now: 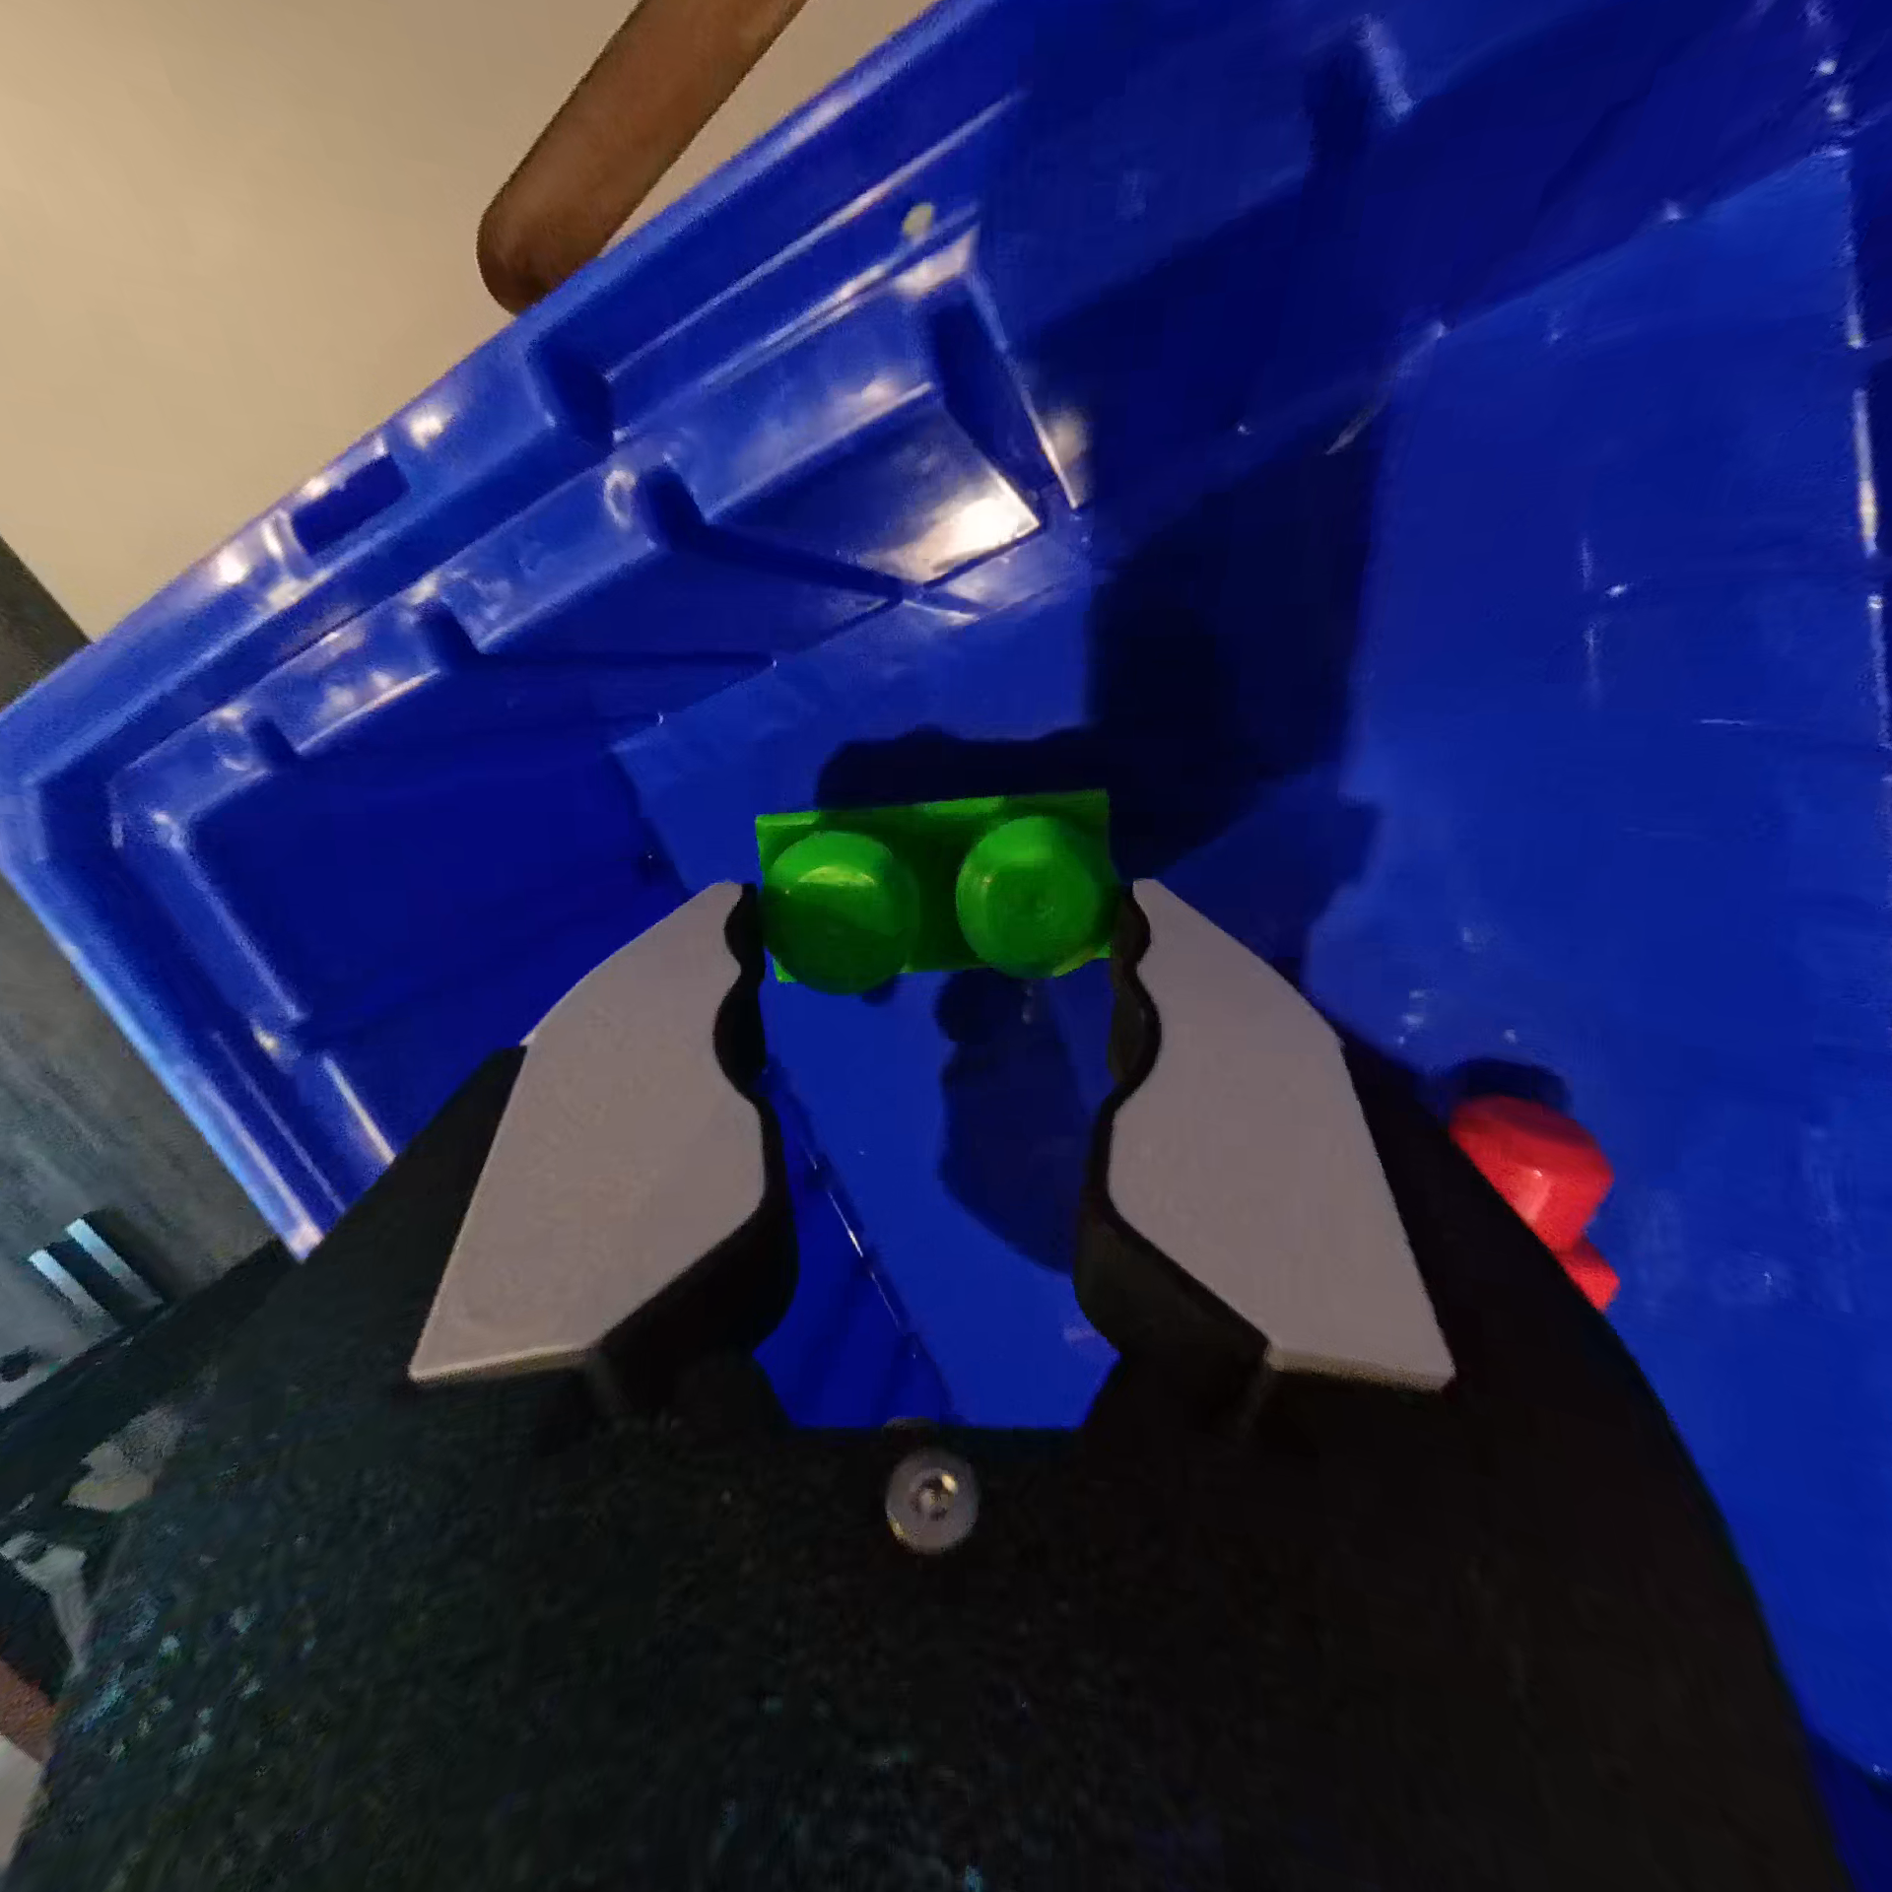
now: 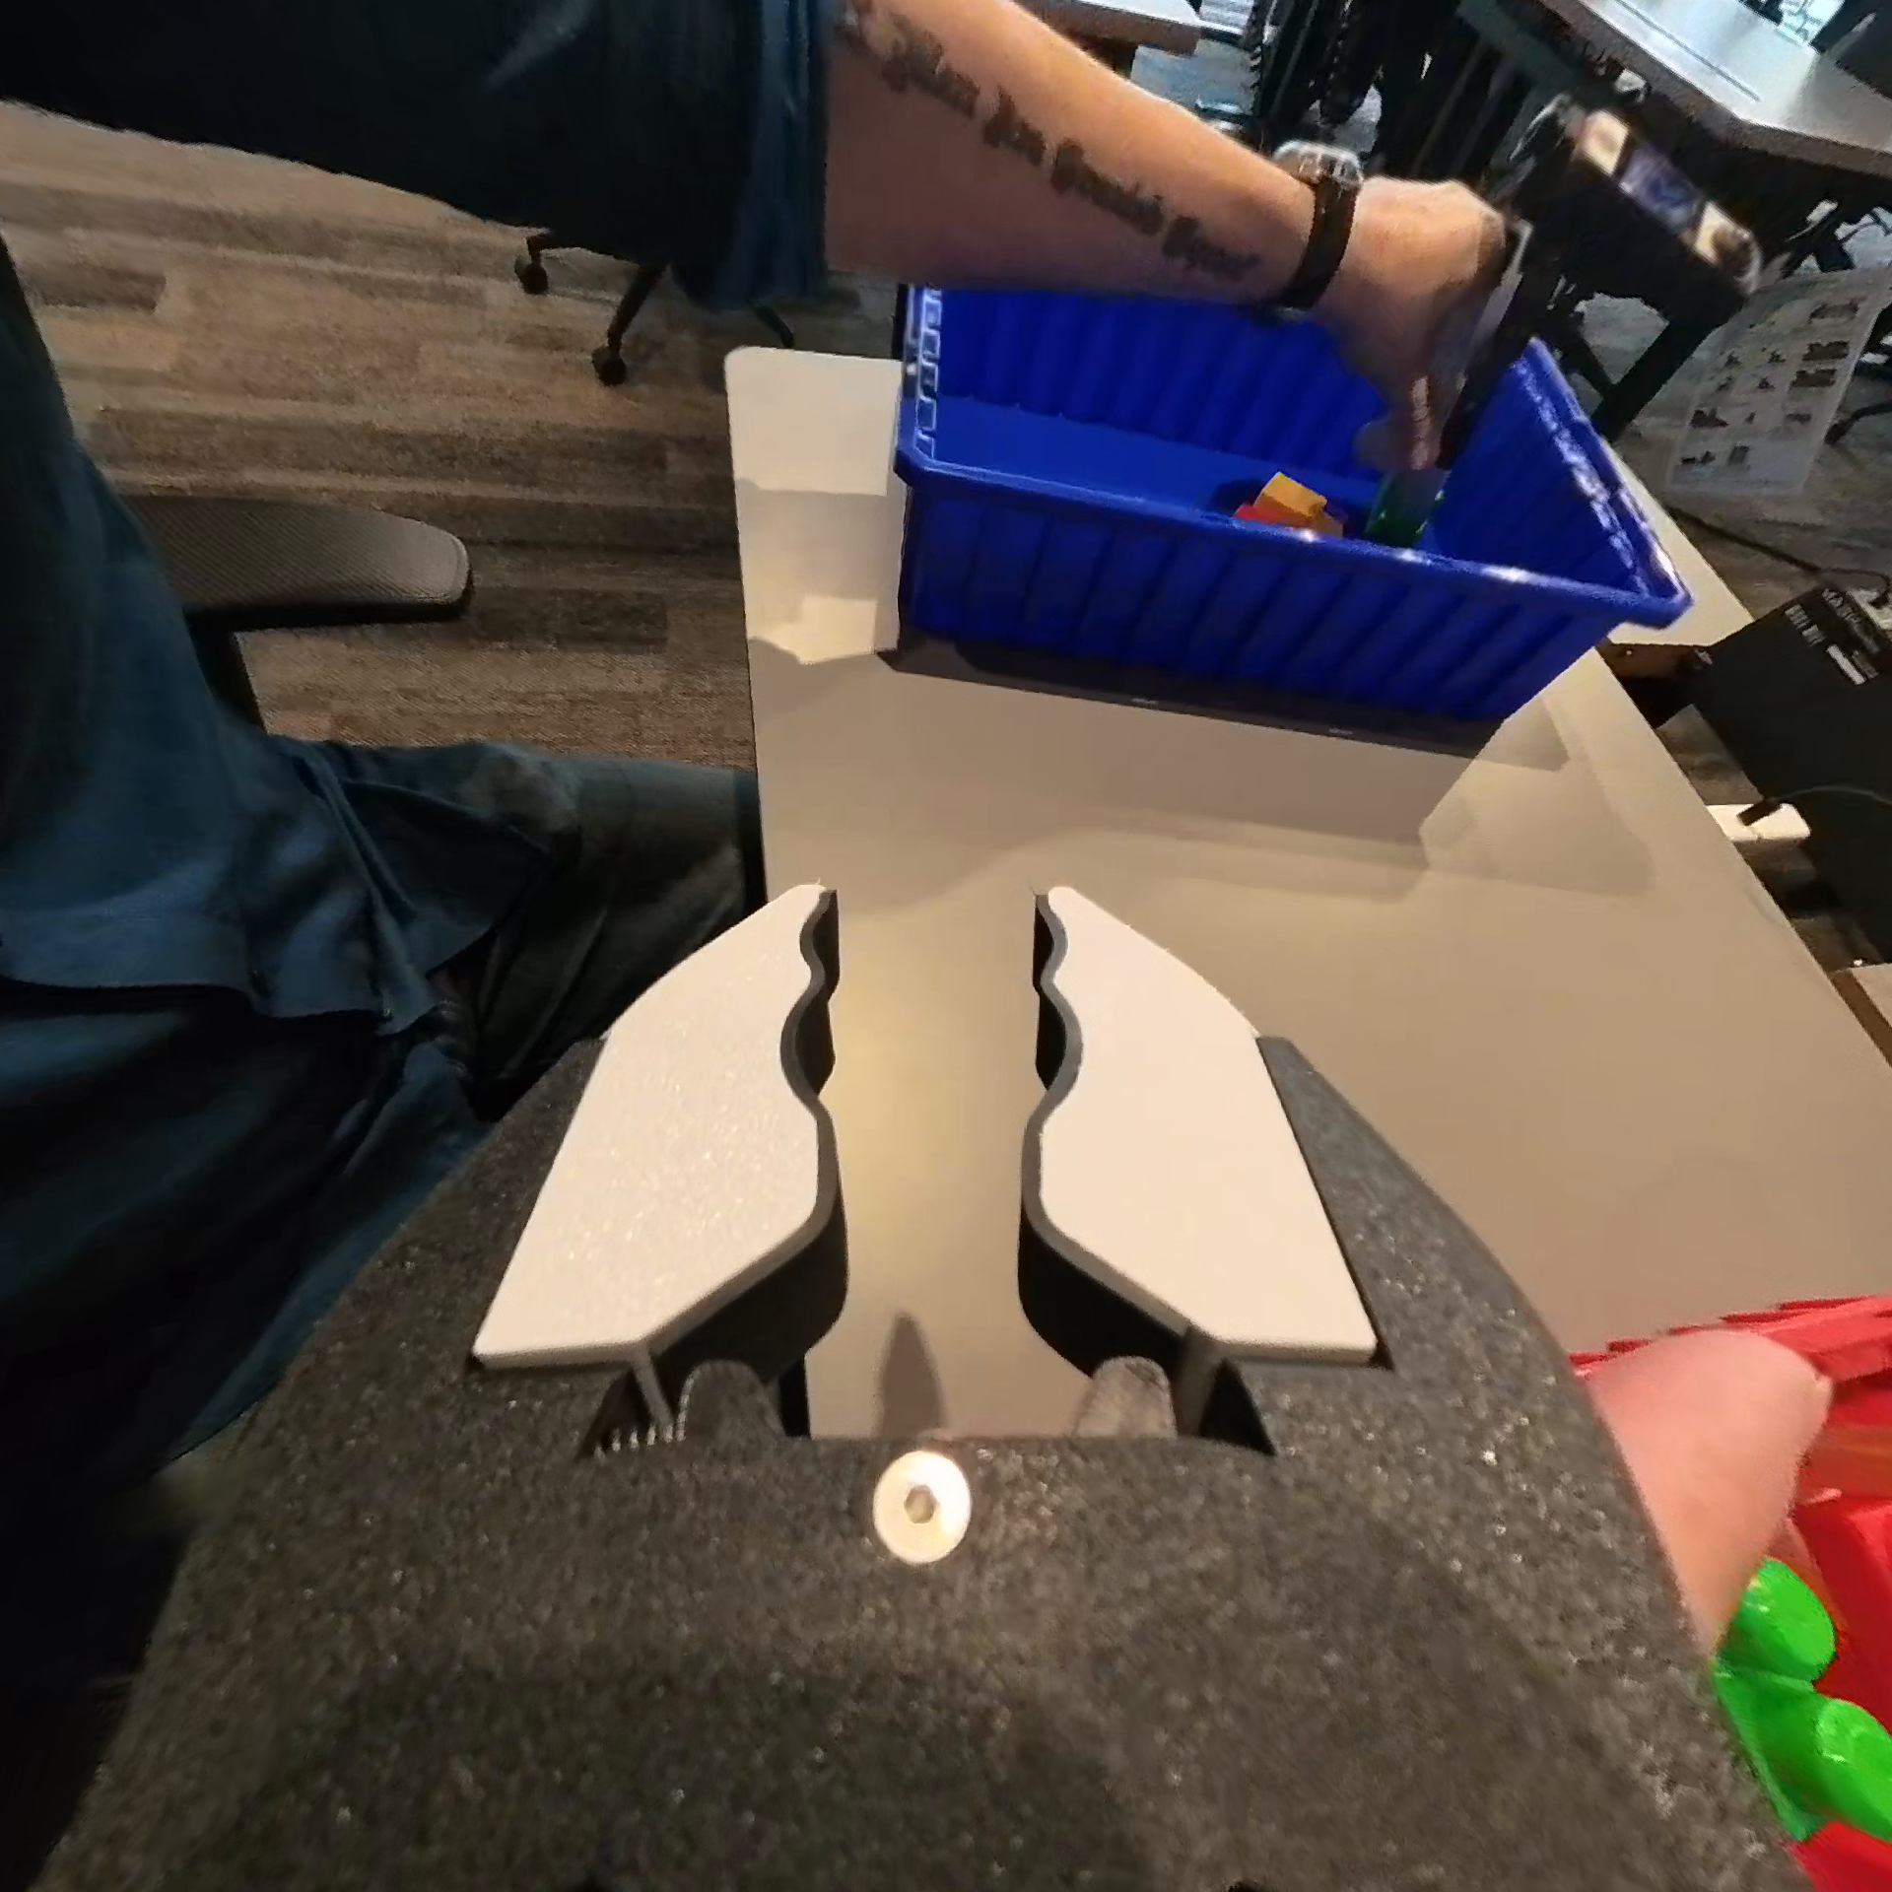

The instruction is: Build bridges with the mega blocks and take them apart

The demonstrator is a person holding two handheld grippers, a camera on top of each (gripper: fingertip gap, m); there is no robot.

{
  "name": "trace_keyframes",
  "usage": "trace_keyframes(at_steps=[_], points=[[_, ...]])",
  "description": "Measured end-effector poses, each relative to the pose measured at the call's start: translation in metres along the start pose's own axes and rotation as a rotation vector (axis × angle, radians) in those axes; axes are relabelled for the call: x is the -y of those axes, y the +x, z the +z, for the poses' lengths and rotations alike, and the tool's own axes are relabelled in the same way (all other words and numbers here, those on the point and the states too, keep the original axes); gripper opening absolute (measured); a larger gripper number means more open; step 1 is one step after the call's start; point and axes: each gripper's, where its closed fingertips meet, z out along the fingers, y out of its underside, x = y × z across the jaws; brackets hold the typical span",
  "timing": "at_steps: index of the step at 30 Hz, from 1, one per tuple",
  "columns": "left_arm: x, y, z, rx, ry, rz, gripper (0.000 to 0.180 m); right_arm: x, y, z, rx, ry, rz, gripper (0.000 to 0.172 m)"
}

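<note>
My left gripper (image 1: 934,901) reaches into the blue bin (image 1: 1536,717) and is shut on a green two-stud block (image 1: 932,886), one pad on each short end, studs facing the camera. The block casts a shadow on the bin wall behind it. A red block (image 1: 1531,1167) lies in the bin to the right of the gripper. The right wrist view shows the left gripper (image 2: 1418,481) down in the bin (image 2: 1229,604) with the green block (image 2: 1398,517) at its tips, next to orange and yellow blocks (image 2: 1292,500). My right gripper (image 2: 934,911) is open and empty above the grey table (image 2: 1229,921).
The bin stands at the table's far end. Red blocks (image 2: 1843,1474) and green blocks (image 2: 1781,1689) sit at the lower right beside the hand (image 2: 1689,1454) that holds the right gripper. A chair armrest (image 2: 307,563) is to the left and a black box (image 2: 1812,696) to the right.
</note>
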Motion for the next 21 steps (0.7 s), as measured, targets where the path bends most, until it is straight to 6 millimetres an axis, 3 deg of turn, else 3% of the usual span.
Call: trace_keyframes(at_steps=[8,14,17,21], points=[[0.001,0.001,0.017,-0.057,0.001,-0.058,0.071,-0.007,0.005,0.0,0.004,-0.002,0.023,0.036],[0.007,0.003,-0.004,-0.041,0.074,-0.041,0.084,-0.007,0.001,0.004,0.017,-0.012,0.019,0.036],[0.008,0.025,-0.035,-0.117,0.155,-0.018,0.086,-0.005,-0.003,0.006,0.025,-0.015,0.011,0.035],[-0.016,0.071,-0.062,-0.194,0.2,0.124,0.089,-0.002,-0.007,0.005,0.033,-0.014,0.005,0.034]])
